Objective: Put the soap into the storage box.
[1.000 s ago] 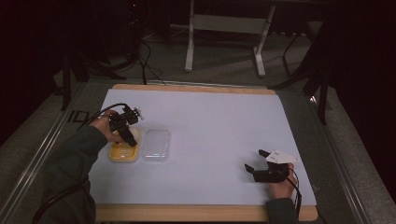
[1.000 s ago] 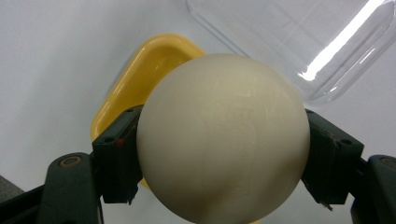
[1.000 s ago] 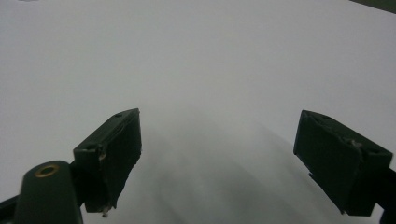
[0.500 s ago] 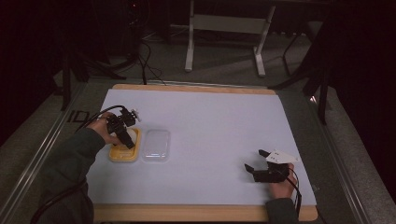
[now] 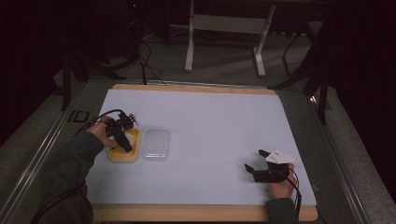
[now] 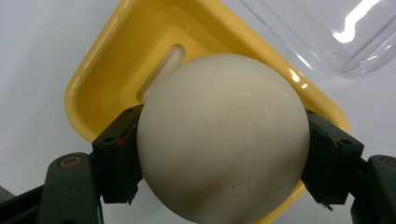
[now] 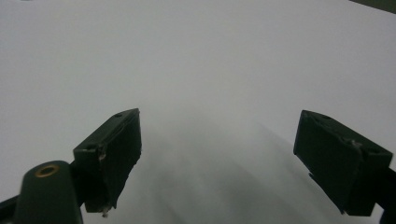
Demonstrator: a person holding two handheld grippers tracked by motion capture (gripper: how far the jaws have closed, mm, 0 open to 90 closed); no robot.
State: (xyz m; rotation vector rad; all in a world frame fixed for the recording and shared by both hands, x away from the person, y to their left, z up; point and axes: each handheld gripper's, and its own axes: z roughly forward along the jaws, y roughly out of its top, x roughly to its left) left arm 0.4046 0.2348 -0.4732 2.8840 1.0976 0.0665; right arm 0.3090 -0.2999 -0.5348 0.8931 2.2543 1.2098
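Observation:
A white ball [image 6: 223, 137] sits clamped between the two black jaws of my left gripper [image 6: 224, 158], just above a yellow tray [image 6: 116, 70]. In the high view the left gripper [image 5: 126, 145] points down over that yellow tray [image 5: 116, 156] at the left of the table. A clear plastic lid [image 5: 155, 145] lies flat right beside the tray, and its edge [image 6: 336, 37] shows in the left gripper view. My right gripper [image 5: 252, 170] rests low at the front right, its jaws wide apart with nothing between them [image 7: 233, 158].
A white sheet [image 5: 210, 130] covers the wooden table [image 5: 196, 212]. Cables [image 5: 140, 51] and a metal stand [image 5: 224, 28] occupy the dark floor behind the far edge. Metal rails [image 5: 42, 149] run along the left side.
The left hand has shifted slightly toward the near side over the yellow tray, still holding the ball. The right hand has stayed where it was.

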